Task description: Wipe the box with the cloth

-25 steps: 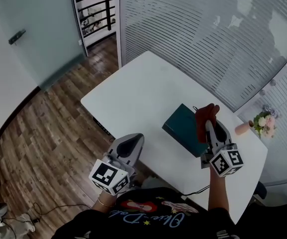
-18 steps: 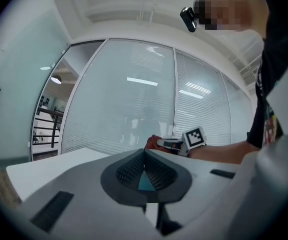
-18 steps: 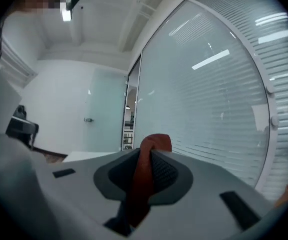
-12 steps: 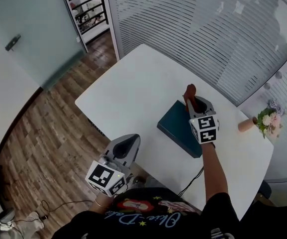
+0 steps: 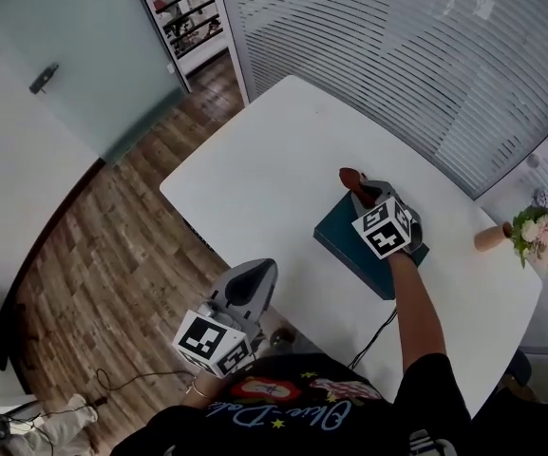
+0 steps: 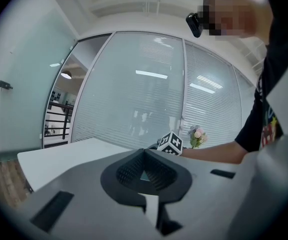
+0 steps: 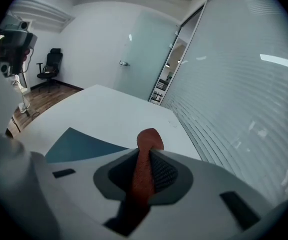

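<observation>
The right tongs [image 7: 144, 173] pinch a red cloth [image 7: 147, 140] over the far end of the teal box [image 5: 354, 247], which lies on the white surface [image 5: 274, 150]; the left tongs [image 6: 144, 173] are pressed together, empty, off the surface's near edge

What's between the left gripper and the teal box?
Only bare white table, seen in the head view, separates the left gripper from the teal box.

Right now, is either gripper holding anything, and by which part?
Right gripper pinches the red cloth near one end, a short tip poking past the jaws. Left gripper shut, empty.
</observation>
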`<state>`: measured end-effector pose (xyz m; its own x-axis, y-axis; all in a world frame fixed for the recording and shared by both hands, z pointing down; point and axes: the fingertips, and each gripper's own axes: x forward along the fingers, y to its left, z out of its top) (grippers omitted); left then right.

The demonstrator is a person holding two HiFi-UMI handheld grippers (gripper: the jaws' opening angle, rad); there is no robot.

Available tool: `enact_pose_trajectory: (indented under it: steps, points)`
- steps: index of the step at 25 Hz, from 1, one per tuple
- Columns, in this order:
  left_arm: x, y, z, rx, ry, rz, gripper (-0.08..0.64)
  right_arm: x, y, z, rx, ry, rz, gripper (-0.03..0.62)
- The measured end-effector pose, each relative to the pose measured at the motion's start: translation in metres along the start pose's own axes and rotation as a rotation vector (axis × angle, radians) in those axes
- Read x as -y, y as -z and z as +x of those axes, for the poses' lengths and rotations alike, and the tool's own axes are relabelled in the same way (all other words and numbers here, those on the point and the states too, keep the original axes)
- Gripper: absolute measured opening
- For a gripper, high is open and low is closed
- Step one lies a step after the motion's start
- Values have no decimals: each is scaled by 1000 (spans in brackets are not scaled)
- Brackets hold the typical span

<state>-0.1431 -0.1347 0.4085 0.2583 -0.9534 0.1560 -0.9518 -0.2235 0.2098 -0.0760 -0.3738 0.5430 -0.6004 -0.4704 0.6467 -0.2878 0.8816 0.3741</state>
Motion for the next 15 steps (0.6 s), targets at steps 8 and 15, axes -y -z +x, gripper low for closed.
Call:
enact_pose_trajectory:
  steps: [8,15]
  points:
    - [23,3,34,-28,85,31,3,-3,9,-14,30,-41,65,55]
    - [36,13,57,-58,156,22,3,-2,35,-35,-14,-44,89,54]
